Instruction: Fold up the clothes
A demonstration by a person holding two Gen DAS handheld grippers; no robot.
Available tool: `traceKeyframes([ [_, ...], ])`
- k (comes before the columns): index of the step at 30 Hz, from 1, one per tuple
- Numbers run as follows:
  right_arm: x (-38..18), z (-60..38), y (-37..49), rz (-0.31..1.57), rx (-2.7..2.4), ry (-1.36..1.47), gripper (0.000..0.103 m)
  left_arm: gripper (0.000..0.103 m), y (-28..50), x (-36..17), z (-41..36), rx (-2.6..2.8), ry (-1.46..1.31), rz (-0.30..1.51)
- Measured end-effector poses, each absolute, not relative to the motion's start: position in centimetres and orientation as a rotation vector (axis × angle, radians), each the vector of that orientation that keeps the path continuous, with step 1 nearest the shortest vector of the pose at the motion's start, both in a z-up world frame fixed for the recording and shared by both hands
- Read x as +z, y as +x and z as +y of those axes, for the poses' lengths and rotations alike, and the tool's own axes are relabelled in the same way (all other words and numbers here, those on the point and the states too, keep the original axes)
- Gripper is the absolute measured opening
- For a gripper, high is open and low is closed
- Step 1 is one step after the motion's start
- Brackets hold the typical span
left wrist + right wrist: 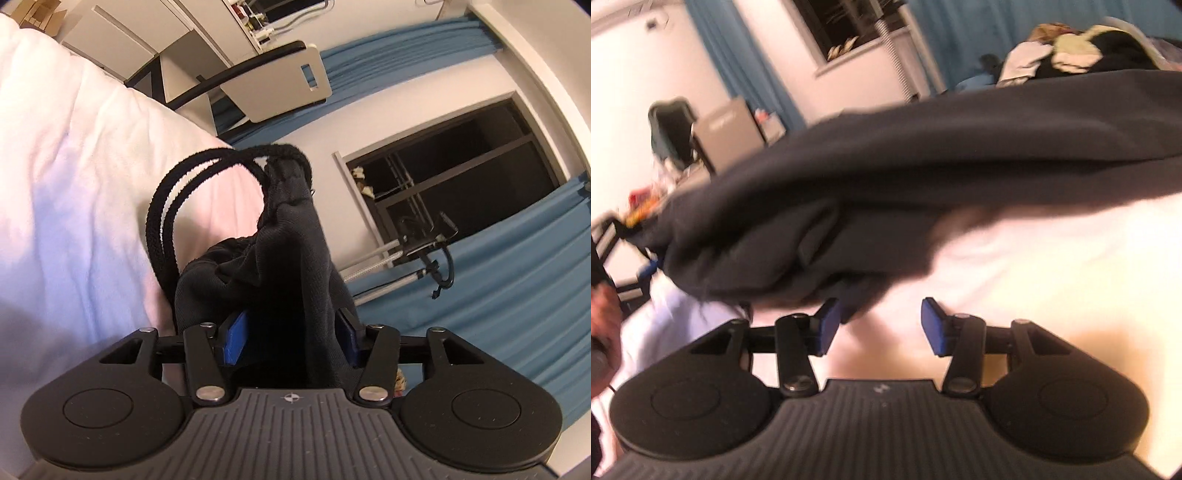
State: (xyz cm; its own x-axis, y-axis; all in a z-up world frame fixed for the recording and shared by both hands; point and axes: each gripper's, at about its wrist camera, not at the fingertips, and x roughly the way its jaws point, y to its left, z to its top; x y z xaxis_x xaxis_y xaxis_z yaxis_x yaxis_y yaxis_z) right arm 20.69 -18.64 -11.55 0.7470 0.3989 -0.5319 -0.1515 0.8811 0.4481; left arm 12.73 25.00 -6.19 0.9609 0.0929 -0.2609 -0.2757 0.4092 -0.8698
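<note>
A: Left claw (291,332) status?

B: Clamped on the garment (280,258). Dark fabric is bunched between the blue pads (234,341) and fills the gap. It rises from the claw toward centre frame. Two black straps (173,206) loop out of its top to the left.

A: What's behind it?

B: White bed (74,166) fills the left half of the left view. On the right: dark window (454,173), blue curtains (498,306), white wall. A chair (280,85) sits top centre.

A: Right claw (881,325)?

B: Wide apart, nothing between the pads. The left pad (827,325) sits right at the garment's (923,166) lower edge, can't tell if it touches. The right pad is clear, only bed (1034,277) beyond it.

A: Where's the garment in that view?

B: Spans the middle of the frame, from lower left up to the right edge. It's blurred. It hangs over the bed, with a shadow under it at centre.

A: Anything else?

B: A clothes pile (1071,51) top right, beyond the garment. Curtains and a window top centre. A hand (604,321) at the left edge, blurred, and the other claw (652,267), a bit of blue, just under the garment's left end.
</note>
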Motion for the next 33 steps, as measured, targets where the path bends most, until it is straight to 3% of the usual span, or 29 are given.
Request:
traceKeyframes([
  [3, -12.5, -14.6, 21.4, 0.687, 0.381, 0.346, 0.06, 0.06, 13.4, -6.8, 25.3, 0.216, -1.128, 0.206],
  [5, -13.1, -11.9, 21.8, 0.702, 0.428, 0.313, 0.059, 0.064, 13.8, -7.4, 25.6, 0.201, -1.132, 0.219],
  [7, -13.7, -9.3, 22.3, 0.716, 0.474, 0.284, 0.037, 0.065, 14.2, -8.1, 25.9, 0.187, -1.132, 0.222],
  [9, -13.2, -9.3, 21.8, 0.71, 0.472, 0.316, 0.022, 0.061, 14.4, -8.9, 26.2, 0.176, -1.157, 0.213],
  [10, -12.6, -9.3, 21.3, 0.699, 0.466, 0.295, 0.018, 0.039, 14.5, -9.1, 26.3, 0.165, -1.159, 0.21],
  [12, -11.1, -10.2, 20.5, 0.674, 0.453, 0.255, 0.014, 0.008, 14.6, -9.2, 26.1, 0.149, -1.142, 0.214],
  [13, -10.1, -10.8, 20.0, 0.664, 0.445, 0.252, 0.013, 0.006, 14.6, -9.0, 26.0, 0.144, -1.129, 0.206],
  [21, 0.8, -18.0, 14.9, 0.562, 0.34, 0.13, 0.012, 0.005, 11.7, -6.2, 26.6, -0.028, -1.195, -0.013],
  [27, 6.7, -28.4, 9.2, 0.355, 0.06, 0.024, 0.012, 0.005, 10.3, -7.4, 26.7, -0.041, -1.377, -0.049],
  [30, 6.9, -36.7, 5.7, 0.291, -0.165, 0.128, 0.013, 0.005, 10.2, -8.0, 26.9, 0.004, -1.393, 0.033],
  [33, 2.2, -42.7, 4.9, 0.396, -0.26, 0.259, 0.016, 0.006, 10.1, -8.0, 27.2, 0.036, -1.354, 0.092],
])
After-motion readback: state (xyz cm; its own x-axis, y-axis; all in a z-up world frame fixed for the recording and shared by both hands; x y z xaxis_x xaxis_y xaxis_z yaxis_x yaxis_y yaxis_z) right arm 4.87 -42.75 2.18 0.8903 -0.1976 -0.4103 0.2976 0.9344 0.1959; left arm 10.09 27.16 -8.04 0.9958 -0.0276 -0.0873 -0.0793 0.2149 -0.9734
